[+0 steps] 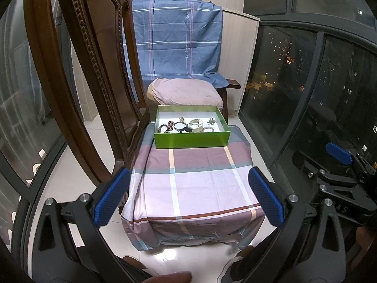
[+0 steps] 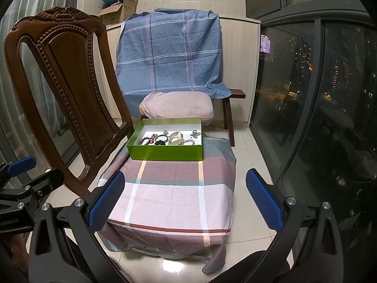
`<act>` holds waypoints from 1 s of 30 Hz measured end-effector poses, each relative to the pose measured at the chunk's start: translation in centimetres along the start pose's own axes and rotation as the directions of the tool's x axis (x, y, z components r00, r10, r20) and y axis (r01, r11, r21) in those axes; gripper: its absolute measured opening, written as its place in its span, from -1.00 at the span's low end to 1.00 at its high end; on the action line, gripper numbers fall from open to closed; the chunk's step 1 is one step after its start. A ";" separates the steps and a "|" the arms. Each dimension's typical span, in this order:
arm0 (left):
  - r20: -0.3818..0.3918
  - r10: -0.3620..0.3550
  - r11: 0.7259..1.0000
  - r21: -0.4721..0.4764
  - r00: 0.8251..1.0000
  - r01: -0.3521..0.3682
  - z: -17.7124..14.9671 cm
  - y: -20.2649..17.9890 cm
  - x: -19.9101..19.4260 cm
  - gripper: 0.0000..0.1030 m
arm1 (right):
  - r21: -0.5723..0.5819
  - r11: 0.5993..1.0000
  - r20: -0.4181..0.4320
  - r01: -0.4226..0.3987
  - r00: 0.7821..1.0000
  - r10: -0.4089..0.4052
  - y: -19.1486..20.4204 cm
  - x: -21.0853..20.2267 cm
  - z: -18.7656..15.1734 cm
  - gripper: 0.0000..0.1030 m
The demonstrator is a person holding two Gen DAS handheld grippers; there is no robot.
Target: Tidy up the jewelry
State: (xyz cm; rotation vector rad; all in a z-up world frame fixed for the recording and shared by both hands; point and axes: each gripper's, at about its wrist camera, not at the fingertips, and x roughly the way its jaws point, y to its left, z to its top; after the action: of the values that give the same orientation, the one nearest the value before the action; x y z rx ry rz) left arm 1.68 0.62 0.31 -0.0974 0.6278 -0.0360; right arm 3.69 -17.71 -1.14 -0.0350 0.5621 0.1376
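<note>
A green box (image 1: pixel 191 139) (image 2: pixel 165 152) stands at the far end of a low table under a plaid cloth (image 1: pixel 195 184) (image 2: pixel 169 195). In it lie several pieces of jewelry: bead bracelets (image 1: pixel 164 128) (image 2: pixel 147 140), a dark ring bangle (image 1: pixel 179 125) (image 2: pixel 161 138), a pale cuff bangle (image 1: pixel 196 124) (image 2: pixel 176 137), a small brooch (image 1: pixel 211 121) (image 2: pixel 196 134). My left gripper (image 1: pixel 188 197) is open and empty, held back from the table's near edge. My right gripper (image 2: pixel 186 198) is open and empty, also near the front edge.
A carved wooden chair (image 1: pixel 94 70) (image 2: pixel 70 82) stands close on the left of the table. Behind the box is a bench with a pink cushion (image 1: pixel 186 92) (image 2: pixel 178 105) and a blue cloth (image 1: pixel 176 37) (image 2: pixel 169 52). Dark windows (image 1: pixel 306 82) (image 2: pixel 318 94) run along the right.
</note>
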 end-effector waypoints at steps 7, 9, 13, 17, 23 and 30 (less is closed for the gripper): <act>-0.001 -0.001 1.000 0.006 1.000 0.001 -0.1 -0.1 0.1 0.93 | 0.001 1.000 -0.002 0.000 1.000 0.000 0.0 0.0 0.0 0.94; -0.002 -0.001 1.000 0.007 1.000 0.001 -0.1 -0.1 0.1 0.93 | 0.000 1.000 -0.002 -0.001 1.000 0.001 0.0 0.0 0.0 0.94; -0.001 -0.004 1.000 0.004 1.000 0.004 -0.1 -0.1 0.2 0.93 | 0.000 1.000 -0.003 -0.001 1.000 0.001 0.1 0.0 0.0 0.94; -0.002 -0.002 1.000 0.006 1.000 0.002 -0.1 -0.1 0.1 0.93 | 0.000 1.000 -0.003 -0.001 1.000 0.001 0.1 0.0 0.0 0.94; -0.003 -0.003 1.000 0.009 1.000 0.003 -0.1 -0.3 0.2 0.93 | -0.001 1.000 -0.004 -0.001 1.000 0.001 0.1 0.0 0.0 0.94; -0.006 -0.009 1.000 0.011 1.000 0.009 -0.1 -0.5 0.2 0.93 | -0.001 1.000 -0.003 -0.001 1.000 0.001 0.1 0.0 0.0 0.94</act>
State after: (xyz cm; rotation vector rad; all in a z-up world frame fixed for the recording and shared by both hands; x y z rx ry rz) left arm 1.75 0.11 0.13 -0.0890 0.6326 -0.0485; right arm 3.72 -17.65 -1.17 -0.0356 0.5650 0.1387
